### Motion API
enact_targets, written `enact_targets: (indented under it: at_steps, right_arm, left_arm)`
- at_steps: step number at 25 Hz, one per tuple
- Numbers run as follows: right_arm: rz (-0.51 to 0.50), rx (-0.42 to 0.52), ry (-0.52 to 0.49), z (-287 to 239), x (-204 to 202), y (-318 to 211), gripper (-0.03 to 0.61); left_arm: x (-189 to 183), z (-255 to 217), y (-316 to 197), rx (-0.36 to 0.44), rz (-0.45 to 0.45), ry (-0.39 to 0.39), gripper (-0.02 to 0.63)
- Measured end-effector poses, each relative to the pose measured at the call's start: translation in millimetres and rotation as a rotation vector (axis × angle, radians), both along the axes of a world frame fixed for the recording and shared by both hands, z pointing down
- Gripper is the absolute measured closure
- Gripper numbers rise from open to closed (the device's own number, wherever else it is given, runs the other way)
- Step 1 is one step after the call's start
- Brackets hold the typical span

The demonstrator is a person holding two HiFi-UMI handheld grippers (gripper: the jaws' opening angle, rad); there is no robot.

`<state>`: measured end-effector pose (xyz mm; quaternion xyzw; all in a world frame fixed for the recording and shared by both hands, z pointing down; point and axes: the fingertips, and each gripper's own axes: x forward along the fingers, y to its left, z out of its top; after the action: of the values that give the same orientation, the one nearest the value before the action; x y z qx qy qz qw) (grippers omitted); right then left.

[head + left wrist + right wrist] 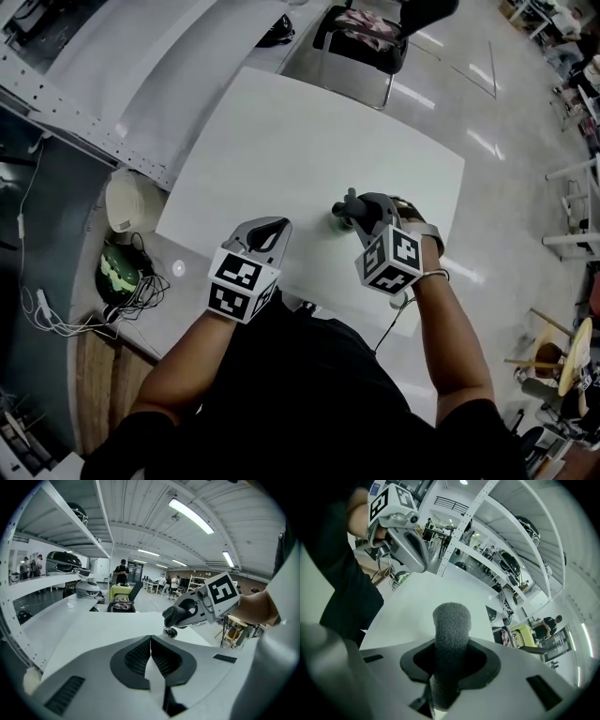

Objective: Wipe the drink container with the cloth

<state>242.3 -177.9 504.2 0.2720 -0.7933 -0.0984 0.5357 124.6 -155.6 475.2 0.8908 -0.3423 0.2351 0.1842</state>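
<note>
A small greenish drink container (336, 221) stands on the white table (300, 141), mostly hidden under my right gripper. The right gripper (354, 208) is shut on a dark grey cloth (451, 625), which sticks out as a roll between its jaws. In the left gripper view the cloth (177, 617) hangs just over the container's round top (169, 631). I cannot tell whether they touch. My left gripper (273, 229) hovers over the table's near edge, left of the container. Its jaws stand together with nothing between them (150, 641).
A dark chair (361, 47) with a bundle on its seat stands at the table's far side. White shelving (94, 122) runs along the left. On the floor at left lie a pale round object (127, 202), a green item (117, 267) and cables.
</note>
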Motion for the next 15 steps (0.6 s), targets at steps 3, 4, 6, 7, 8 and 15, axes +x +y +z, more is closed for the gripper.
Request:
enact_targets:
  at_steps: [3, 4, 6, 7, 8, 15]
  right_arm:
    - [-0.022, 0.004, 0.020, 1, -4, 9, 0.460]
    - [-0.029, 0.004, 0.027, 1, -5, 12, 0.460]
    - [-0.043, 0.004, 0.036, 1, -6, 19, 0.460]
    - [-0.049, 0.005, 0.038, 1, -7, 22, 0.460]
    - [-0.055, 0.005, 0.040, 0, -8, 26, 0.460]
    - [-0.072, 0.007, 0.035, 0, -8, 46, 0.460]
  left_arm:
    - [-3, -1, 5, 0.005, -0.009, -0.002, 0.598]
    - [-3, -2, 7, 0.007, -0.013, -0.003, 0.597]
    - [-3, -4, 11, 0.012, -0.019, -0.002, 0.598]
    - [-3, -6, 14, 0.015, -0.022, -0.001, 0.597]
    - [-3, -7, 17, 0.017, -0.026, 0.000, 0.597]
    - [-4, -11, 37, 0.033, -0.052, -0.001, 0.598]
